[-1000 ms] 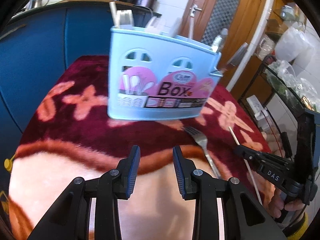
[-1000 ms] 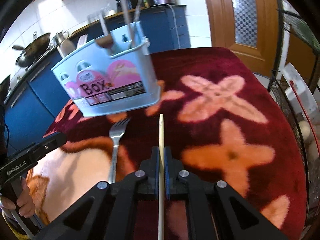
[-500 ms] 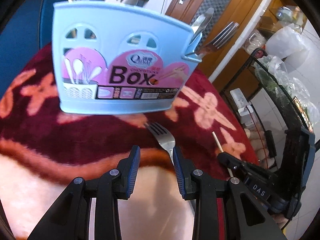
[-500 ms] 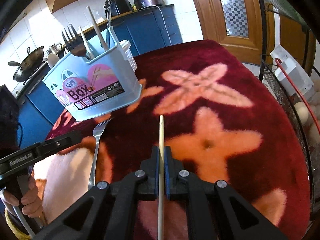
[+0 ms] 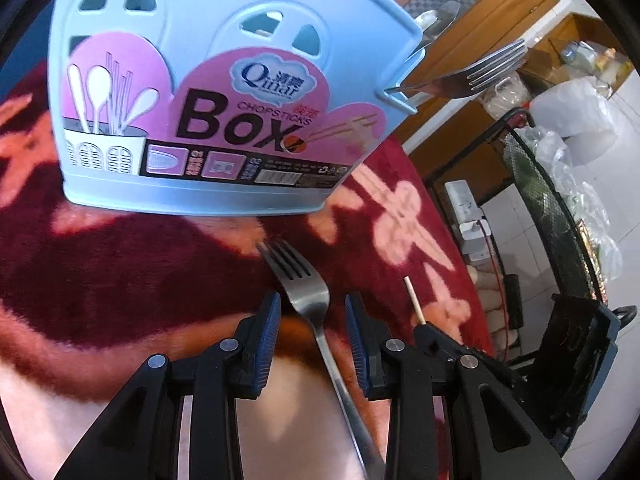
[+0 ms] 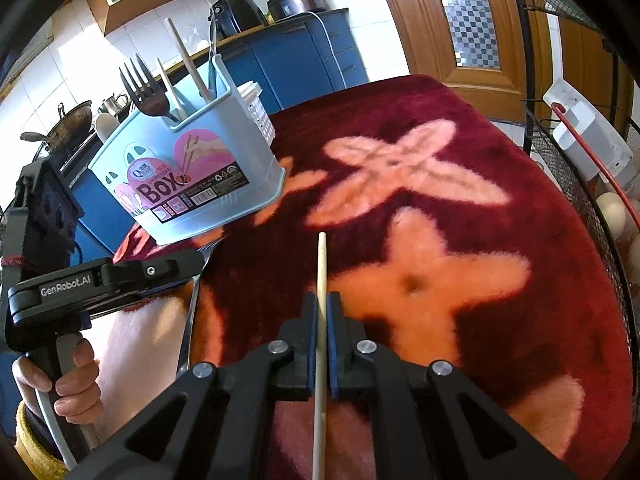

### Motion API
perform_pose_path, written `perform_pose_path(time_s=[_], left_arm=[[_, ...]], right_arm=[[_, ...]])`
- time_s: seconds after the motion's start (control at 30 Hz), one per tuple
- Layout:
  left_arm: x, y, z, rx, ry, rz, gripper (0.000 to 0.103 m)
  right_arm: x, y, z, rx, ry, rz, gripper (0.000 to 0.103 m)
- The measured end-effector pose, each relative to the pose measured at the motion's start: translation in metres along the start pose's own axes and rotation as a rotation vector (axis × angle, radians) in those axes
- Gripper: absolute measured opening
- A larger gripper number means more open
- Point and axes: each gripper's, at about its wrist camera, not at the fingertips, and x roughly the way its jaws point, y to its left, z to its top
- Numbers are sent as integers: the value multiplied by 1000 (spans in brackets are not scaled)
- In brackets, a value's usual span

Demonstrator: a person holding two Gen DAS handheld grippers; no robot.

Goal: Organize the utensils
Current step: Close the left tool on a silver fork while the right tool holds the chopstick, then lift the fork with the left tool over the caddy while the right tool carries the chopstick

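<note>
While the left gripper (image 5: 312,312) hangs low over the red flowered cloth (image 6: 460,208), its blue pads stand partly apart, one on each side of the neck of a steel fork (image 5: 308,292) lying flat; the jaws have just been closing, yet neither pad seems to press the metal. Fork's tines point at the blue utensil box (image 5: 208,112) and stop just short of its base. Right gripper (image 6: 322,312): jaws pressed together on a wooden chopstick (image 6: 321,264), pinched partway along, tip pointing out over the cloth, to the right of the fork and farther from the box. Box stands upright beyond the fork. More forks (image 6: 144,88), a spoon and chopsticks stick out of it.
</note>
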Motion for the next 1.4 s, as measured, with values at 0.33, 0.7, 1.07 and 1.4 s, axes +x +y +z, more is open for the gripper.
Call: perform_pose_path(time_s=[0.33,0.7,1.07,1.4], left_arm=[[5,4,3,-17,22,-60,6],[-41,-6,-5,54,-123,-27,4],[-110,-15,-13,115,-319,-14,2],[-159,-20,-6,155,-452,31,2]], right_arm=[[4,6,4,-51,39,-24,5],[-4,14,1,-74,3,-21,6],[-49,44,8,-99,-173,80,6],[-86,66,32,-106,-334,117,6]])
